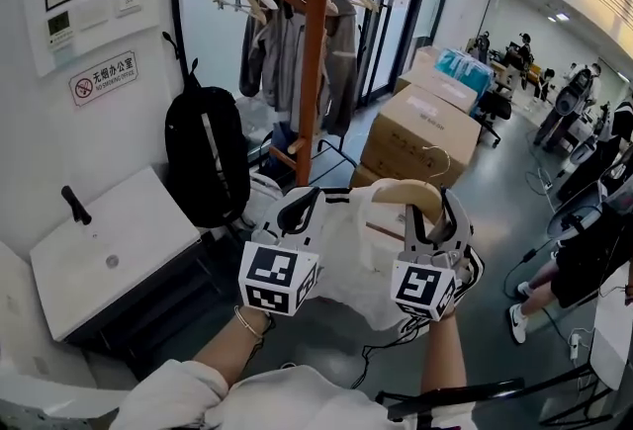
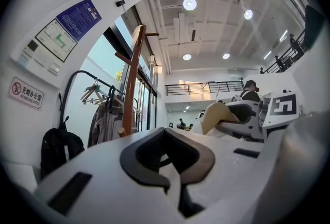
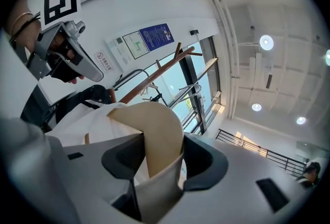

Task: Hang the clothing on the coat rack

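Wooden hanger (image 3: 154, 135) in right gripper (image 3: 164, 162) seemingly clears rack (image 1: 312, 52).

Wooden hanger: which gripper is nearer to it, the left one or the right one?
Right. The right gripper is shut on the wooden hanger, one jaw at each side of it. The left gripper is apart from it, to its left, on the white garment.

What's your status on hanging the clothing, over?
Left gripper shut on white garment. Right gripper shut on its wooden hanger. Not yet hung, coat rack ahead. Black backpack hangs left of the rack.
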Demonstrator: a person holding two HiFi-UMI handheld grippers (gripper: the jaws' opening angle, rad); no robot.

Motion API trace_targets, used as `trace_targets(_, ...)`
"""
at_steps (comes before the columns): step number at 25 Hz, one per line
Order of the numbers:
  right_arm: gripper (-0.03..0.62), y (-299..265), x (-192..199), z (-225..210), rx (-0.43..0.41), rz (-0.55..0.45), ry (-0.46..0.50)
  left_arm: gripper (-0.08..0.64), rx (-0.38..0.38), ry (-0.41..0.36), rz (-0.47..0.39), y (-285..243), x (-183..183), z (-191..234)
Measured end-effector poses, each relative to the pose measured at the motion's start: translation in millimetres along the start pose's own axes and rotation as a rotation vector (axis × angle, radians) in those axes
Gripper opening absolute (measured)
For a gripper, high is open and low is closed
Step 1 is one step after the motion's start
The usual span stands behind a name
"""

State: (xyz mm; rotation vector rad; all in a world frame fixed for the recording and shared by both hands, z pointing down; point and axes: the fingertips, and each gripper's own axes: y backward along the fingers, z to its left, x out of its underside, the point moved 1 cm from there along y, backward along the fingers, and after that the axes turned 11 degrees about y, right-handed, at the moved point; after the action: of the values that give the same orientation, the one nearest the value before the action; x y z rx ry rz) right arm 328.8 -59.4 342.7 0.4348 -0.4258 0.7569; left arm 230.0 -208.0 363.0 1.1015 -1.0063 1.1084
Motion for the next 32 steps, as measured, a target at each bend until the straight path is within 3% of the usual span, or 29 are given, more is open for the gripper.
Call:
trace_targets(16,0.230,-75,16,2,-0.045,-0.110,-0.018,0.007,-0.093,-0.054,0.022,-44,4,24)
trace_targets(24,0.230,-120,22,5,-0.155,-0.241,-0.058,0.006,-0.272,-0.028,-0.005,-55,3,37)
trace_targets(32,0.230,-163,26,-3,-0.254,-0.403,-0.117,0.006,-0.411,-0.072,-0.057,-83,-8,22)
